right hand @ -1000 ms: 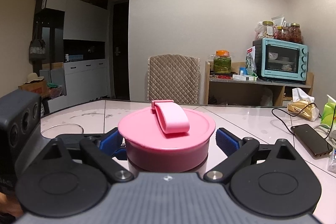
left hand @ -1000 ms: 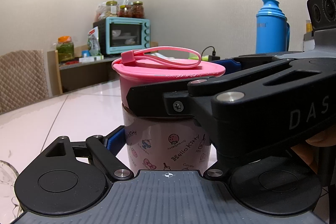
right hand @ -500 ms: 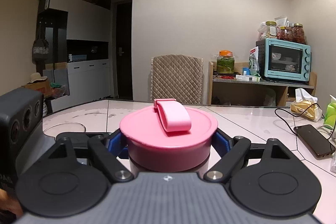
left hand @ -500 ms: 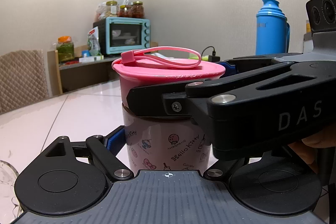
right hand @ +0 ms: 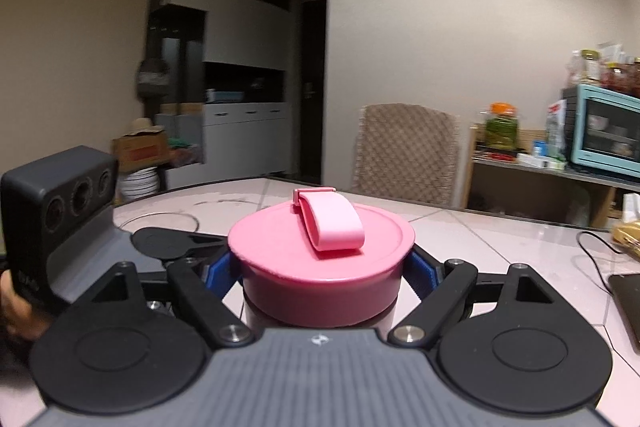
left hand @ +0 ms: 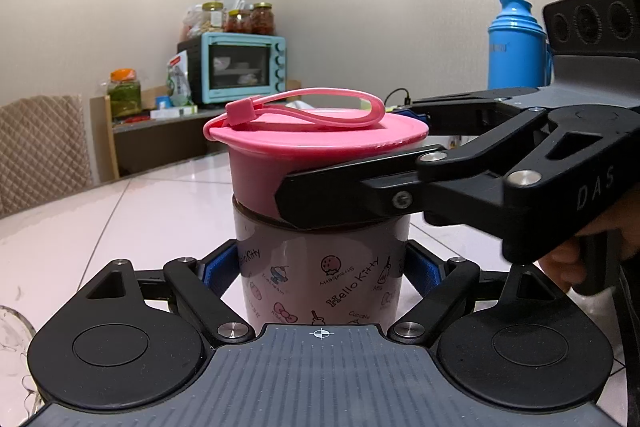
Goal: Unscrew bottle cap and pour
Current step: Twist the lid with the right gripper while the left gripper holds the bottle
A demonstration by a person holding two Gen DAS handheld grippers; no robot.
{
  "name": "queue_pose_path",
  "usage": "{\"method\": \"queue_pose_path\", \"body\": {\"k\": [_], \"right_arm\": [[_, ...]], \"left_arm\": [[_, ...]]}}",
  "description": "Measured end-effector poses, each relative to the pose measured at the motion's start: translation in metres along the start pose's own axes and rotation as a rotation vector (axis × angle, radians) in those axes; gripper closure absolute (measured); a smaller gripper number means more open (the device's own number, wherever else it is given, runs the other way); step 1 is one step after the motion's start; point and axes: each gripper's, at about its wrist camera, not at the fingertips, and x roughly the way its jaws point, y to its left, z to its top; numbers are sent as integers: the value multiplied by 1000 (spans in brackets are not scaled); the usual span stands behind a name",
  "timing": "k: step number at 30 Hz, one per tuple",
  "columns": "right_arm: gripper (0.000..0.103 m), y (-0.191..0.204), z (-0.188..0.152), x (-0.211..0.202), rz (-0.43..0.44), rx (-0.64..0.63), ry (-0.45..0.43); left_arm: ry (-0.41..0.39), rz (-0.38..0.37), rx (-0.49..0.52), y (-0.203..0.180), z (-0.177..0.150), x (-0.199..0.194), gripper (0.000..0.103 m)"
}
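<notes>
A pale pink Hello Kitty bottle (left hand: 320, 267) stands upright on the table, topped by a wide pink cap (left hand: 316, 143) with a loop strap. My left gripper (left hand: 320, 271) is shut on the bottle's body, blue pads against both sides. My right gripper (right hand: 322, 269) is shut on the pink cap (right hand: 320, 259), its blue pads pressed on the cap's sides; it reaches in from the right in the left wrist view (left hand: 400, 195). The bottle's contents are hidden.
The pale tiled table (right hand: 500, 239) holds a clear glass (right hand: 160, 223) at the left and a phone with a cable (right hand: 628, 299) at the right. A blue thermos (left hand: 516, 47), a teal toaster oven (left hand: 240, 67) on a shelf and a quilted chair (right hand: 404, 147) stand behind.
My right gripper closed from open onto the cap, then swung with it: the strap has turned and the background has shifted in the right wrist view. My left gripper still holds the bottle.
</notes>
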Motion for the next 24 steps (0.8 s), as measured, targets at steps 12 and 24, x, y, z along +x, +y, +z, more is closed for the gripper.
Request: {"method": "queue_pose_path", "body": {"k": [12,24], "right_arm": [[18,-21,5,0,143,-7,-1],[9,-16,4,-7,111,10,-21]], "left_arm": [[0,-1,-1,2,0,0,13],[0,-1,-1,4,0,-1,13]]}}
